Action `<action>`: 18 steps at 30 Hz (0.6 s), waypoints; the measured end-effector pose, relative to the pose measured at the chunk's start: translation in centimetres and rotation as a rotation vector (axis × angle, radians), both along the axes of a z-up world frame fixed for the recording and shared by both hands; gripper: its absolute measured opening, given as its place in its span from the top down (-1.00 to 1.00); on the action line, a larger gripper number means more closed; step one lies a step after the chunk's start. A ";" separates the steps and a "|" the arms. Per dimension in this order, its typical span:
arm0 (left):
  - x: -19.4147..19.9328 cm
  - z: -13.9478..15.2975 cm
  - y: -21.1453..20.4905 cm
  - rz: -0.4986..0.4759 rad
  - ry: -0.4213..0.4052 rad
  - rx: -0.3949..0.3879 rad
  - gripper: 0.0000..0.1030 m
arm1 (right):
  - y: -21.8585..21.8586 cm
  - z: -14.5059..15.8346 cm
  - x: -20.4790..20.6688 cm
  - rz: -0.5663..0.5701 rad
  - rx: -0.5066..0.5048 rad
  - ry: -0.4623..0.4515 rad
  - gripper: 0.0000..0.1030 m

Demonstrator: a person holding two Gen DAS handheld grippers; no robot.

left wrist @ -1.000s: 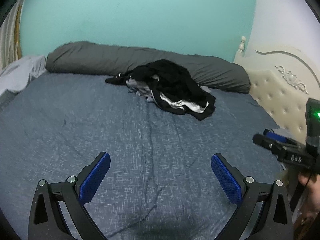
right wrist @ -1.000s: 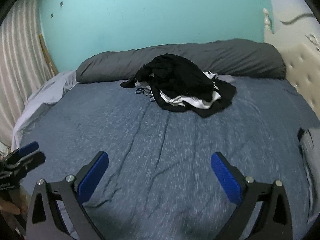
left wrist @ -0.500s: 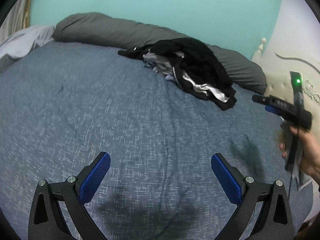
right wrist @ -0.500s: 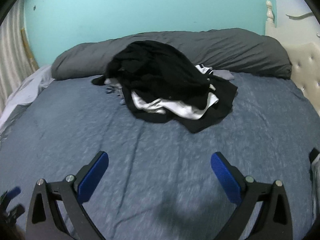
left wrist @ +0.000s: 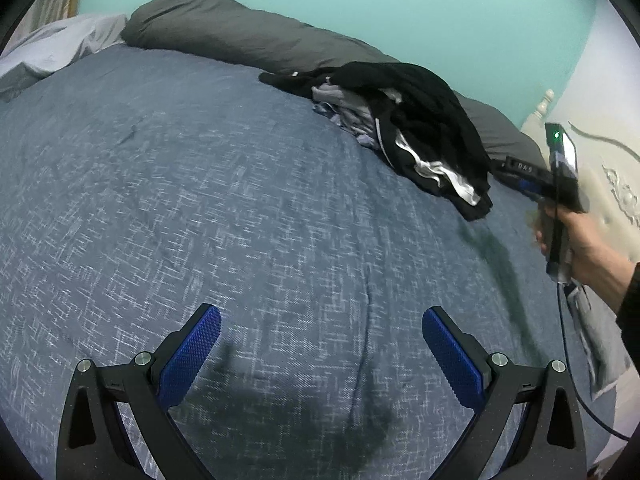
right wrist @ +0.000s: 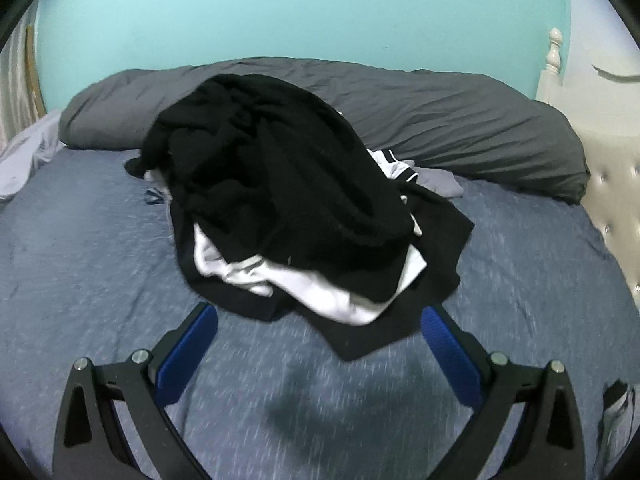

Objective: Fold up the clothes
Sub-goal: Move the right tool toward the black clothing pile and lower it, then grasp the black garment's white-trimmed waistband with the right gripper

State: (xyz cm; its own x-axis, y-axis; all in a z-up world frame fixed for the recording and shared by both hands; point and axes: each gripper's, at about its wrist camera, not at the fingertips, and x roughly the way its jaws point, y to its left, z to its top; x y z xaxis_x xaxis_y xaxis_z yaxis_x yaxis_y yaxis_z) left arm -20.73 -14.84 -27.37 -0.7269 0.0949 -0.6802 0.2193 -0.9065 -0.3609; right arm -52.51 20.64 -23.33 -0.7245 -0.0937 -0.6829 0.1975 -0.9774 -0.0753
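A heap of clothes (right wrist: 296,208), mostly black with white and grey pieces, lies on the blue bed cover (right wrist: 100,264) in front of a long grey bolster. My right gripper (right wrist: 318,334) is open and empty, its blue pads just short of the heap's near edge. In the left wrist view the heap (left wrist: 420,132) sits far to the upper right. My left gripper (left wrist: 320,344) is open and empty over bare bed cover (left wrist: 200,184). The hand-held right gripper (left wrist: 536,178) shows at the right, next to the heap.
A long grey bolster (right wrist: 440,120) runs along the teal wall. A cream tufted headboard (right wrist: 608,200) stands at the right. A pale sheet (left wrist: 56,48) is bunched at the far left. Folded grey cloth (left wrist: 596,340) lies at the bed's right edge.
Both grippers have moved forward over the bed. The right one has closed in on the heap, which now fills its view. Both stay open.
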 end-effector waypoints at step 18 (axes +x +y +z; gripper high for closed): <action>-0.2 -1.3 -2.9 0.050 -0.010 0.018 -0.99 | -0.7 -2.0 -5.3 -0.013 0.110 0.028 0.81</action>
